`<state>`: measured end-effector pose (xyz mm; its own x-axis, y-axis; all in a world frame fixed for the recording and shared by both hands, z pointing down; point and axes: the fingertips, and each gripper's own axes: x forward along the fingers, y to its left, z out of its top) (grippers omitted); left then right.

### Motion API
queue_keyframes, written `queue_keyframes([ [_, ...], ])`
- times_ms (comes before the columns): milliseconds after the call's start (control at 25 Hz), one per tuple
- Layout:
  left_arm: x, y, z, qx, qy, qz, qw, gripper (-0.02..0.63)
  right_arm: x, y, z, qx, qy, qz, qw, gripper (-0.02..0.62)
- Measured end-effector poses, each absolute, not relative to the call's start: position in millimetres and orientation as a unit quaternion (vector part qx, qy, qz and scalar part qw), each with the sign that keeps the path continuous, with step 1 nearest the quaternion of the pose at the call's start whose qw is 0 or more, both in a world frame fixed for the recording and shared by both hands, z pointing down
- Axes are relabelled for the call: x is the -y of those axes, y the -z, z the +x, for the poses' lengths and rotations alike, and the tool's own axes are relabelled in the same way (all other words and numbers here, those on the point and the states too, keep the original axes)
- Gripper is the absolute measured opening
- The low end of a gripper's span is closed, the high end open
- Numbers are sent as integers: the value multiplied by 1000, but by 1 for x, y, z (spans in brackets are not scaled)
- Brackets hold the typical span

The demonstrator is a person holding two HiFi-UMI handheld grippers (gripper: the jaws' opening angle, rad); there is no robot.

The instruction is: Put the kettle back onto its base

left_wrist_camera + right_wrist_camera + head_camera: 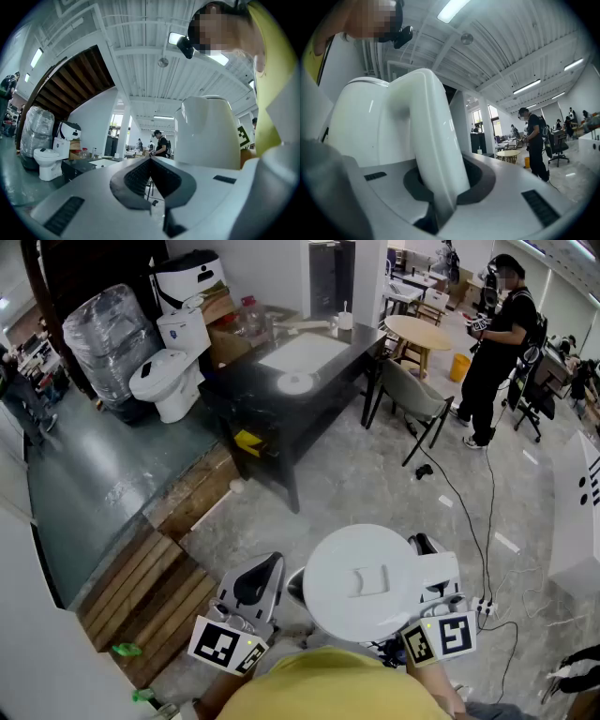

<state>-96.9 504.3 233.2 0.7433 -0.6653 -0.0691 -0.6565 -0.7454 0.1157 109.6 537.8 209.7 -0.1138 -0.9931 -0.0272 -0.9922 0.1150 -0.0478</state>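
A white electric kettle [366,582] hangs close in front of me, seen from above with its lid up. My right gripper [419,554] is shut on the kettle's curved handle [431,140], which runs between the jaws in the right gripper view. Left of the kettle my left gripper [267,568] is shut with nothing in it, and the left gripper view shows the kettle's body [206,133] to its right. The round white base [295,382] lies on the black table [253,418], some way ahead across the floor.
Two white toilets [169,371] and a wrapped bundle [108,334] stand left of the table. A grey chair [412,395], a round wooden table [431,332] and a standing person [492,343] are at the right. A wooden step [159,587] lies at my left, cables and a power strip [483,606] at my right.
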Motion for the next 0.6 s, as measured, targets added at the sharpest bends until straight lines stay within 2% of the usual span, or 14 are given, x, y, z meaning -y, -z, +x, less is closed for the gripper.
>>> queue_keyframes([
  [600, -512, -234, -74, 381, 64, 922, 34, 6, -538, -208, 137, -761, -3, -646, 58, 58],
])
